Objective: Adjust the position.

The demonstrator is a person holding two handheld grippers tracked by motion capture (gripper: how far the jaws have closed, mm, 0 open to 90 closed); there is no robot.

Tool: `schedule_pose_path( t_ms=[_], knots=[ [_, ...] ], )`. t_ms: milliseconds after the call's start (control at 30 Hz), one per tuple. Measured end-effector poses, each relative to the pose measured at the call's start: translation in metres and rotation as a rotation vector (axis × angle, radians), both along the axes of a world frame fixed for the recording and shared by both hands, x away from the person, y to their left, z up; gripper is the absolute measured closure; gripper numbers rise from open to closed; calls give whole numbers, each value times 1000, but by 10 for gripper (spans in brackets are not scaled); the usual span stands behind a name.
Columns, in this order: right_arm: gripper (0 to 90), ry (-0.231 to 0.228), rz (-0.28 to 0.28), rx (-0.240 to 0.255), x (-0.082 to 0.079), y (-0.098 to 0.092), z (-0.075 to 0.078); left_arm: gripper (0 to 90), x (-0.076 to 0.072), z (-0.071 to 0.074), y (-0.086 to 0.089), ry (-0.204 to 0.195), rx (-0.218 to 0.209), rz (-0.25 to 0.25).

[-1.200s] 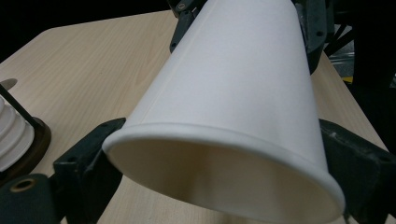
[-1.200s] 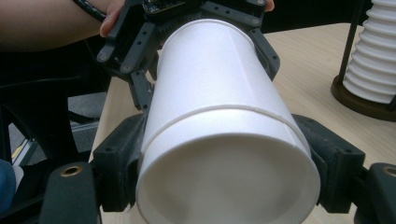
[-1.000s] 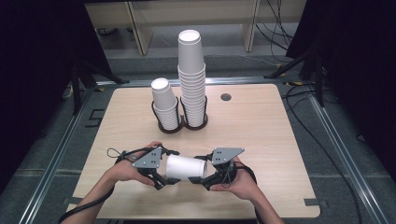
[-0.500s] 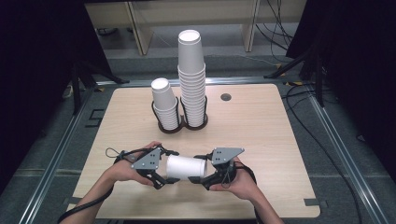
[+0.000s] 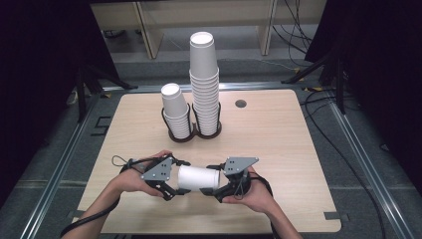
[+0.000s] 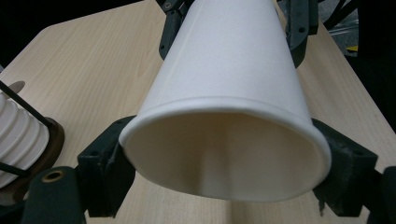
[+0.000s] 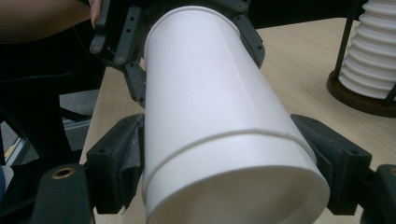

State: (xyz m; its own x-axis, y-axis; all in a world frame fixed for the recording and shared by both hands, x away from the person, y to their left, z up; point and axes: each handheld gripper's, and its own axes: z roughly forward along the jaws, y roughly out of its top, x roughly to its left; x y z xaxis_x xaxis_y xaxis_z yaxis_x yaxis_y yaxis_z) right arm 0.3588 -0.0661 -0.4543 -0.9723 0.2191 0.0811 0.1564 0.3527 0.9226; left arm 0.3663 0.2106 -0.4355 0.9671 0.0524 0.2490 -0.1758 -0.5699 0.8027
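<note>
Paper cup [image 5: 198, 178] is lying sideways just above the near part of the table [image 5: 278, 134], pinched from both ends. The left gripper [image 5: 171, 181] has its jaws clamped on the open rim end, which you can see squeezed a little oval in the left gripper view [image 6: 224, 154]. The right gripper [image 5: 221, 185] has its jaws closed on the base end [image 7: 233, 182]. A hand sits behind each one. Further back, well apart from all that, two stacks of cups stand upright in a dark wire holder [image 5: 191, 130], the short stack [image 5: 175, 109] left of the tall stack [image 5: 204, 82].
</note>
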Motion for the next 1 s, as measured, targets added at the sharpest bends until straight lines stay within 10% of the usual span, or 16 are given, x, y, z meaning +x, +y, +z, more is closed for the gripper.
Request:
schedule_pose_path(
  t_ms=[200, 1000],
  knots=[
    [155, 3, -23, -9, 0, 1, 0, 189, 1, 4, -2, 12, 16, 10],
    [156, -42, -85, -34, 5, -20, 22, 197, 14, 40, -13, -62, 332, -3]
  ],
)
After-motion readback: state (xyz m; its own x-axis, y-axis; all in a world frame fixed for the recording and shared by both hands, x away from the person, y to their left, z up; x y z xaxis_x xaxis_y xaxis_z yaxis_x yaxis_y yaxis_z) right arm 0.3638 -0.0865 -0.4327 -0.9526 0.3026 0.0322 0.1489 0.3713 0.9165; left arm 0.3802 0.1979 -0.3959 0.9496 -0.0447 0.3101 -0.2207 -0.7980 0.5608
